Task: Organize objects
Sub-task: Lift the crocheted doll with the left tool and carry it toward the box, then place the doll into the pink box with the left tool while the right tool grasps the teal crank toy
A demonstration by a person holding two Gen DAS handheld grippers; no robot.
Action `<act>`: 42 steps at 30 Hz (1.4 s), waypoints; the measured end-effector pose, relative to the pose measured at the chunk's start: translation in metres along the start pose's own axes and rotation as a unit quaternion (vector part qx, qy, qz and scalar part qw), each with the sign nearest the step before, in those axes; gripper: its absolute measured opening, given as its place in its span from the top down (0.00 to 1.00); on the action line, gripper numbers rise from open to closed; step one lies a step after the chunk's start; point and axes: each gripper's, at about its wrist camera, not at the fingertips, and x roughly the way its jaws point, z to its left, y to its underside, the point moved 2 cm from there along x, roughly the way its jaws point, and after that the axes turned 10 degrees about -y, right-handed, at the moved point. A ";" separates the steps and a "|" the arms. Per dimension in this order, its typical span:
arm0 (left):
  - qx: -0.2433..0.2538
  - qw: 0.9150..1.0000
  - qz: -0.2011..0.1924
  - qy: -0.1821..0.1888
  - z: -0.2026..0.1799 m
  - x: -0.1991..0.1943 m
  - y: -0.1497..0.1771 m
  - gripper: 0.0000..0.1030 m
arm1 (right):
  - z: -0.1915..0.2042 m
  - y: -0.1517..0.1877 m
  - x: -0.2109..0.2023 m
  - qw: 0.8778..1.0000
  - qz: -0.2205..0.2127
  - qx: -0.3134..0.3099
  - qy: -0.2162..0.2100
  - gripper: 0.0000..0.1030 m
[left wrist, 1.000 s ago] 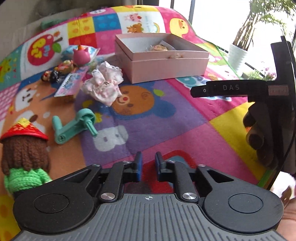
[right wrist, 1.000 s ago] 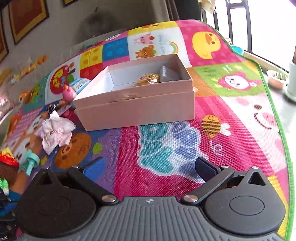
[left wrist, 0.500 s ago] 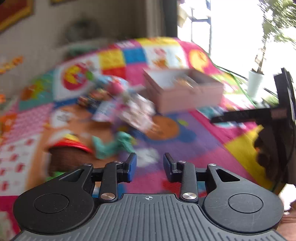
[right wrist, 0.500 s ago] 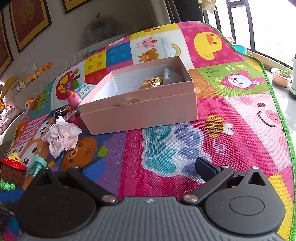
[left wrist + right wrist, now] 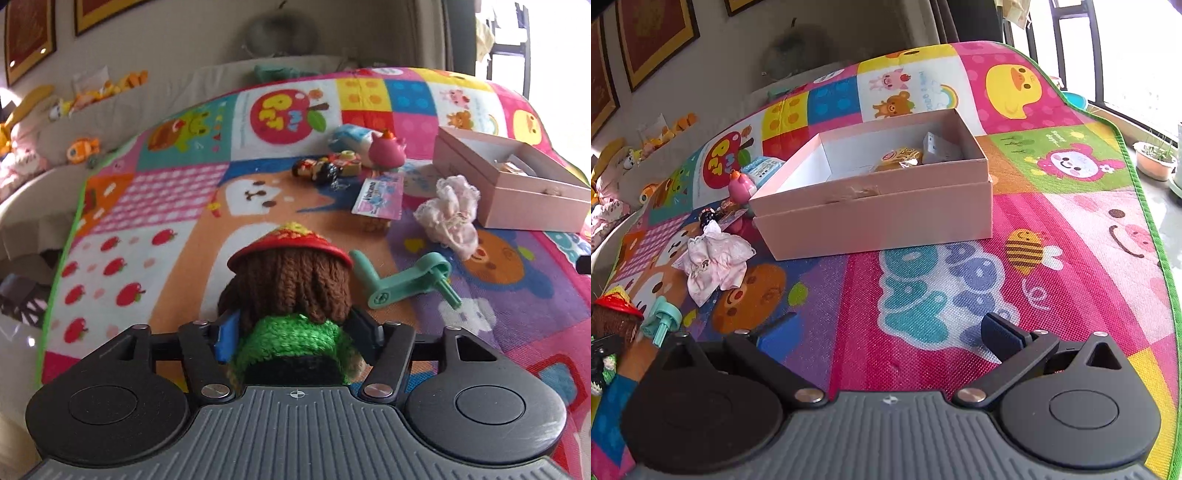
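your left gripper (image 5: 295,328) is opening its jaws around the crochet doll (image 5: 291,295), which stands between the two fingers; if the pads already touch its green body, i cannot tell. the doll has brown yarn hair and a red hat, and it stands on the play mat (image 5: 155,206). your right gripper (image 5: 886,332) is wide open and holds nothing, only the mat is under it.

just beside the doll, to the right, lies a teal plastic handle (image 5: 410,280). further away is a pink lace cloth (image 5: 450,214), near the corner of the pink box (image 5: 879,218). the box is open and has a yellow packet (image 5: 897,158) and a small white carton (image 5: 938,147) inside. behind the cloth lie a printed card (image 5: 380,194), a small dark figure (image 5: 317,170) and a pink round toy (image 5: 388,151).
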 end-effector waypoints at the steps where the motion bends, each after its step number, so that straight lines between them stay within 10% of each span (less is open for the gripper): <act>1: -0.008 1.000 0.003 0.002 0.003 0.005 0.001 0.35 | 0.001 0.000 0.001 1.000 0.002 -0.004 0.001 0.00; 26: -0.097 0.993 -0.001 0.065 0.061 0.005 0.014 0.43 | 0.202 0.007 0.077 0.961 0.088 -0.219 -0.145 0.06; 35: -0.119 0.991 -0.001 0.065 0.073 0.000 0.017 0.43 | 0.228 0.019 0.095 0.962 0.083 -0.234 -0.114 0.31; 42: -0.118 0.988 -0.006 0.100 0.051 -0.024 0.015 0.43 | 0.202 0.011 0.039 0.957 0.071 -0.244 -0.140 0.32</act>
